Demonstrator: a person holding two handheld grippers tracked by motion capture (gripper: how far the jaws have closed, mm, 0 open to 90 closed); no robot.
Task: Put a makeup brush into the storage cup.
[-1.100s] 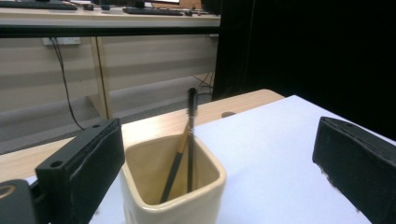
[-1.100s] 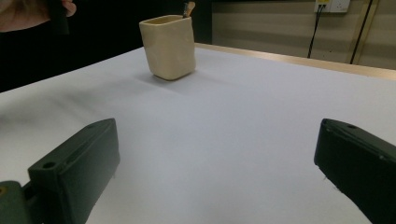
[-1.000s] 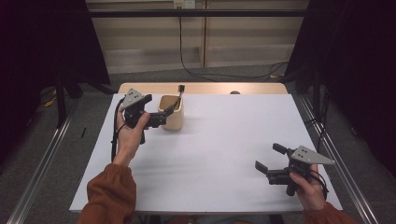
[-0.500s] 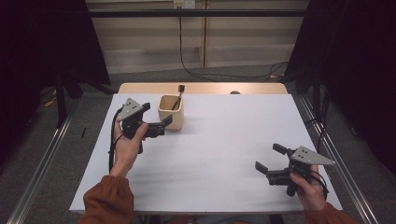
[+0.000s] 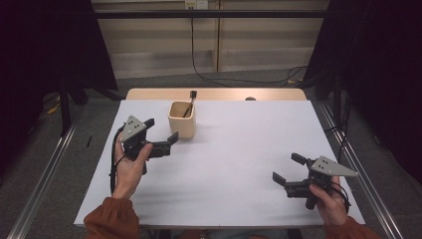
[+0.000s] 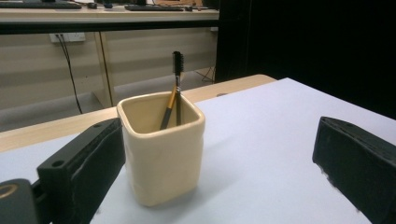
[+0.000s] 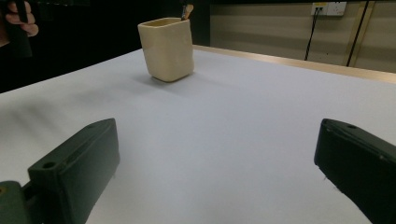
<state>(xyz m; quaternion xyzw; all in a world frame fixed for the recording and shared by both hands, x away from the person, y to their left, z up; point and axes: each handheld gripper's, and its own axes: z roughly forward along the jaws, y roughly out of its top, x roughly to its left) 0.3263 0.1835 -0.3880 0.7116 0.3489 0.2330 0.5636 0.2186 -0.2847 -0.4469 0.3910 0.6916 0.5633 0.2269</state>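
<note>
A cream square cup (image 5: 182, 119) (image 6: 161, 149) (image 7: 167, 48) stands on the white table top (image 5: 239, 149) at the back left. A thin black and yellow brush (image 5: 190, 103) (image 6: 175, 88) leans inside it, its bristled end sticking out. My left gripper (image 5: 160, 134) (image 6: 219, 172) is open, just left of and nearer than the cup, with nothing between its jaws. My right gripper (image 5: 289, 169) (image 7: 215, 177) is open low over the table at the front right, far from the cup.
The wooden table edge (image 5: 219, 93) runs along the back beyond the white sheet. A small dark spot (image 5: 250, 98) sits on that edge. Metal rails (image 5: 45, 174) flank the table on both sides. A black cable (image 5: 199, 74) hangs behind.
My left gripper has drawn back from the cup toward the person and lower, its jaws now apart and clear of the cup. The right gripper has stayed in place.
</note>
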